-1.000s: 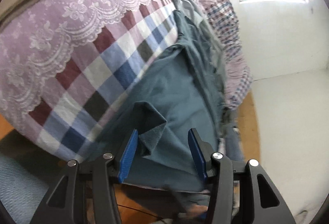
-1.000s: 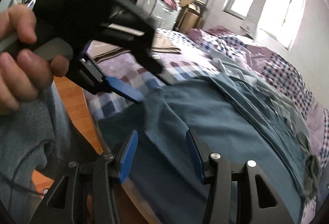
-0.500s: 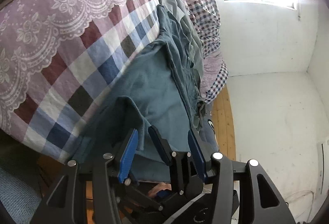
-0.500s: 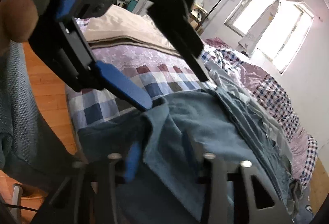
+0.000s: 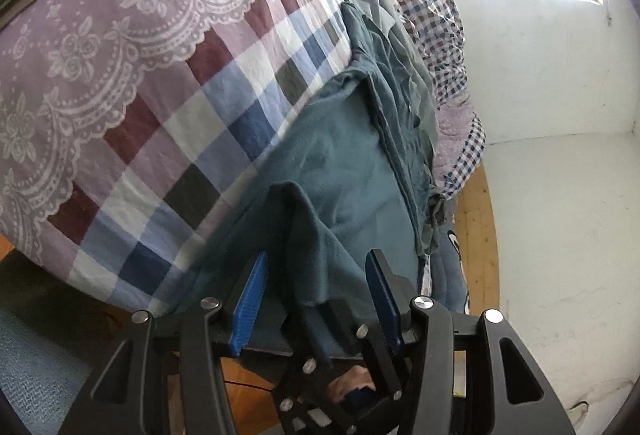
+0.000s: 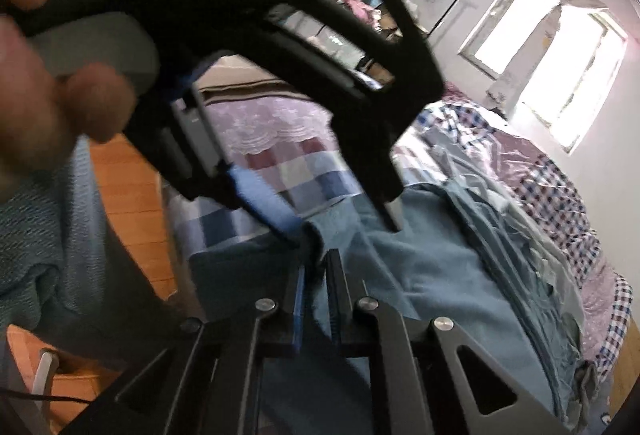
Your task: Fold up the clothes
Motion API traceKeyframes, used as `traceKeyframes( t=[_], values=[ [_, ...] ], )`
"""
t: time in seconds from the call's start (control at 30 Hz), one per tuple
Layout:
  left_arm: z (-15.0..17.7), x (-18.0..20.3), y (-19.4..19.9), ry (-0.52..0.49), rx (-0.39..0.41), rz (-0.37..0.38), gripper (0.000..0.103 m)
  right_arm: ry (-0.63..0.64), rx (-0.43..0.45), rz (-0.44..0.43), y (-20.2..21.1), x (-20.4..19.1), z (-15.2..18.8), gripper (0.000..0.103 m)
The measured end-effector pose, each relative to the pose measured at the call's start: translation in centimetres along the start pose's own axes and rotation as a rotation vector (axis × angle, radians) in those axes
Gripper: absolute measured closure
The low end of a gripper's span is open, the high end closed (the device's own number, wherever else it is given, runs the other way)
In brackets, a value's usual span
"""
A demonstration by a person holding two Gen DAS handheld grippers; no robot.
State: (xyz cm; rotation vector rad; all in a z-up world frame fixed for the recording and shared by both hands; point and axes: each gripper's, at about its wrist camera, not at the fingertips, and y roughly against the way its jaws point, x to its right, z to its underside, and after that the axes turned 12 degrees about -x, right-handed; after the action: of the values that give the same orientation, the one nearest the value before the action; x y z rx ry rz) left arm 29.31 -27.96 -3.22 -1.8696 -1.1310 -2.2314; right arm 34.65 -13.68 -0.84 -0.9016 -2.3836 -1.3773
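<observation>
Teal garment (image 5: 332,155) spread along the bed's near edge, raised fold pinched in the right gripper (image 6: 318,275) whose jaws just closed, left gripper (image 5: 316,275) jaws apart astride that fold, checked bedspread (image 5: 224,103) beneath, wooden floor (image 5: 478,219) beyond.

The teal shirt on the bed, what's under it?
Under the teal shirt lies the checked bedspread, showing beside it. More grey-blue clothes overlap its far edge. Whatever sits directly beneath its middle is covered.
</observation>
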Motion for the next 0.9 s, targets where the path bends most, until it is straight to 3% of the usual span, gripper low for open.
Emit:
traceKeyframes(
  t=[0.23,0.33,0.4,0.6,0.8,0.9],
  values=[
    [-0.2,-0.1,-1.3,0.005,-0.03,-0.059,0.062,-0.031,-0.023,-0.025,-0.3,0.8,0.2,0.09],
    [-0.1,-0.1,-1.4,0.001,-0.031,-0.083,0.067,-0.024,-0.022,-0.027,-0.1,0.8,0.2,0.075],
    [-0.1,-0.1,-1.6,0.002,-0.029,-0.097,0.078,-0.011,-0.017,-0.031,0.2,0.7,0.4,0.067],
    [0.0,0.1,-1.6,-0.007,-0.021,-0.113,0.093,-0.02,-0.051,-0.035,1.0,1.5,1.6,0.066],
    [0.0,0.5,-2.0,-0.01,-0.033,-0.109,0.097,-0.166,-0.059,0.002,3.0,5.6,3.5,0.066],
    [0.0,0.6,-2.5,0.002,-0.052,-0.112,0.097,-0.254,-0.064,0.069,4.3,8.4,4.8,0.066]
  ],
)
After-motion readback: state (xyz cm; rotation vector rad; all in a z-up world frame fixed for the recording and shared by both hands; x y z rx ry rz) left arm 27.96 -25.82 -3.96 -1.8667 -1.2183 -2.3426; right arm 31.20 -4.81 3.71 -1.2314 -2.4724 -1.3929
